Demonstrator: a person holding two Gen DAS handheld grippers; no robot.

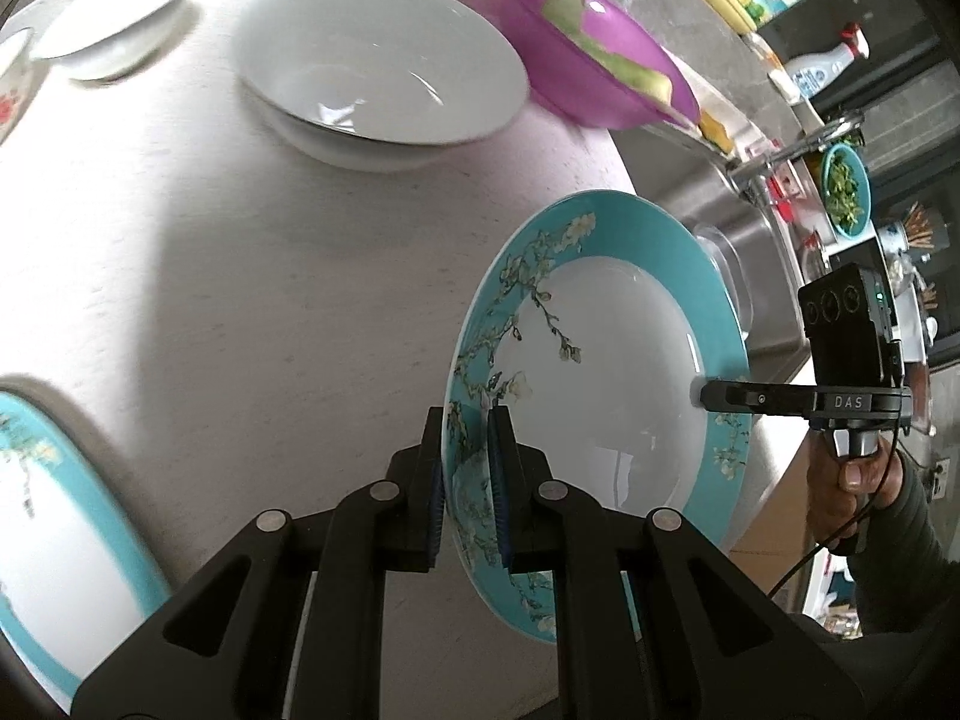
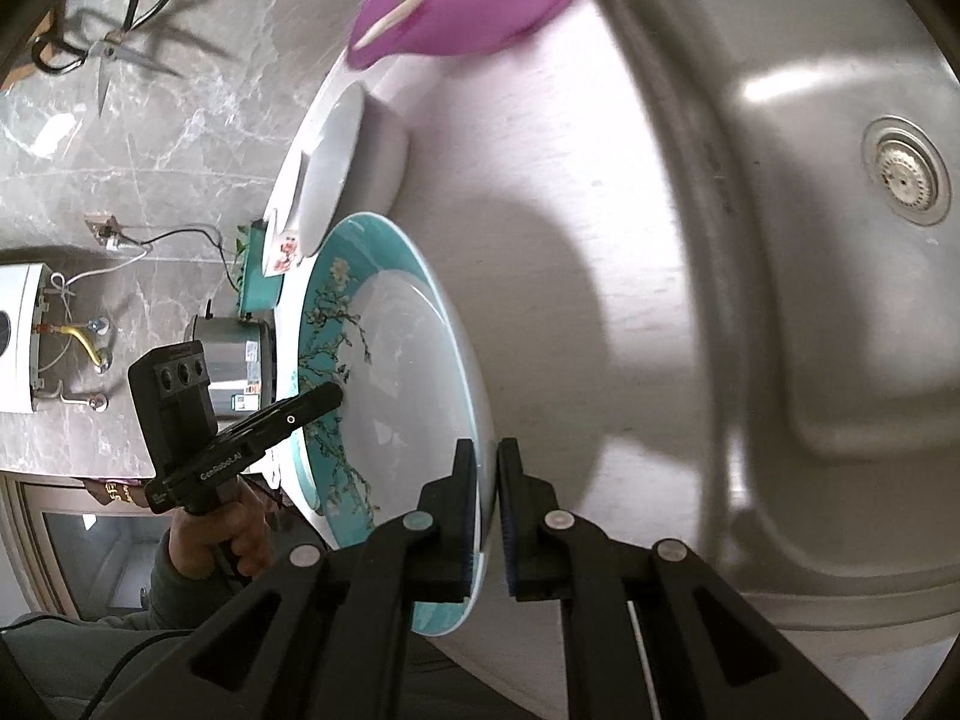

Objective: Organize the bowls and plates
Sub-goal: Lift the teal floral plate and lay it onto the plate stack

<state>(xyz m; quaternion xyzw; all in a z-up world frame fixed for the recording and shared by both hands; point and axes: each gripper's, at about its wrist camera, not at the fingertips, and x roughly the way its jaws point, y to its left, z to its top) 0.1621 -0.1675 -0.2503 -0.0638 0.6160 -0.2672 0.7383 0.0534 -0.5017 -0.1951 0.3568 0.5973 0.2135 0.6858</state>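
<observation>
While both grippers pinch its rim from opposite sides, the turquoise plate [image 1: 600,372] with its white centre and blossom-branch pattern hangs tilted above the pale bench [image 1: 240,300], lower right of centre in the left wrist view. Nothing lies in it.

At the lower left edge of that view a second turquoise plate [image 1: 54,516] rests flat on the bench, also bare. Toward the upper middle sits a white bowl [image 1: 384,66] nested in another white dish, both with nothing in them. Further to the upper left is a smaller white bowl [image 1: 114,12], and a red-patterned dish [image 1: 9,90] shows only partly at the left edge. To the upper right of the white bowl, a purple bowl [image 1: 600,54] holds pale green vegetable peelings [image 1: 576,18]. Right of the bench lies the steel sink [image 2: 810,240], its basin bare apart from the drain strainer [image 2: 906,171].

The left gripper [image 1: 467,480] has its blue-padded fingers pressed on the plate's near patterned rim, one pad on each face. The right gripper [image 2: 486,516] is likewise clamped on the opposite rim, the thin edge between its fingers. A hand [image 1: 846,492] in a dark sleeve grasps the right gripper's handle at the right of the left wrist view.
</observation>
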